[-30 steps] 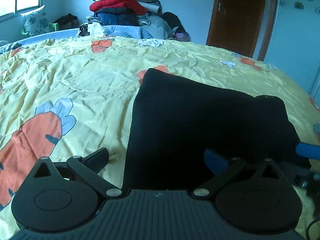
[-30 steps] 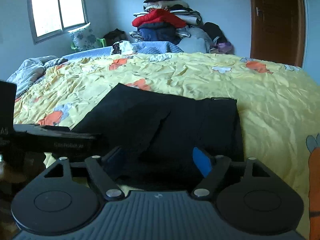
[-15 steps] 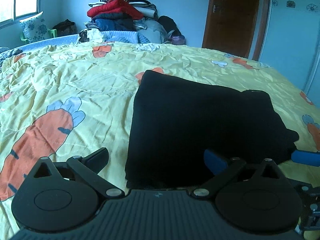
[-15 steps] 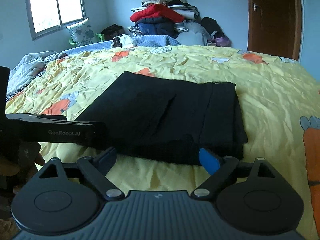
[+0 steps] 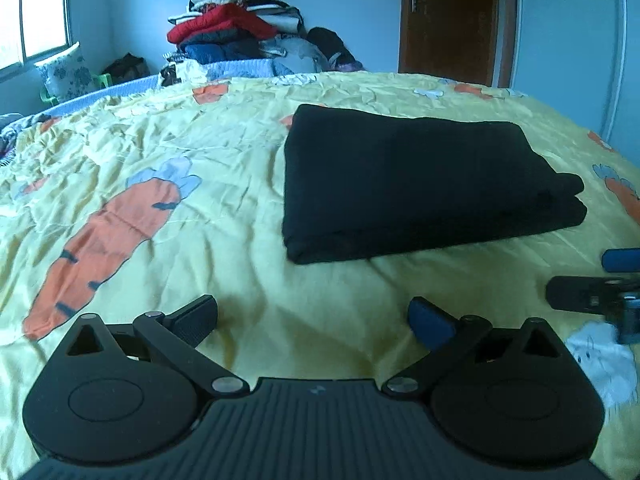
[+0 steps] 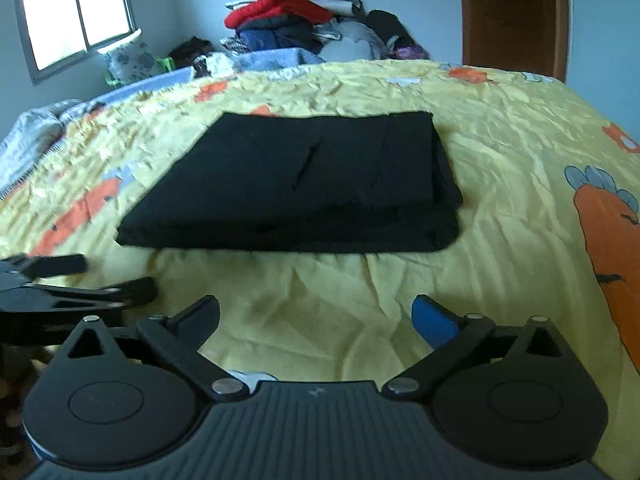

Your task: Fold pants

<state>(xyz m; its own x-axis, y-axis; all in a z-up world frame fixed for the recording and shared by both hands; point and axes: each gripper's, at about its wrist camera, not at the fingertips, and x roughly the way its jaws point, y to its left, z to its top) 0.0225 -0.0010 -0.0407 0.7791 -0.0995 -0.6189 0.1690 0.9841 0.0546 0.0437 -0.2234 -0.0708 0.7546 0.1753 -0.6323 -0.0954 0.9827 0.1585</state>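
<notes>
The black pants (image 5: 412,184) lie folded into a flat rectangle on the yellow bedspread (image 5: 200,184), also seen in the right wrist view as black pants (image 6: 304,184). My left gripper (image 5: 316,320) hovers over bare bedspread short of the pants' near edge, open with nothing between its fingers. My right gripper (image 6: 316,318) is likewise short of the near edge, its jaws opening wide with only bedspread (image 6: 500,184) between them. Each gripper shows at the edge of the other's view: the right gripper (image 5: 600,288) and the left gripper (image 6: 60,292).
A pile of clothes (image 5: 244,36) rises behind the far side of the bed. A window (image 6: 76,12) is at the far left, a wooden door (image 5: 448,20) at the far right. Carrot prints (image 5: 108,240) cover the bedspread.
Both grippers have drawn back from the pants, which now lie released and flat on the bed. The right jaws have spread wider.
</notes>
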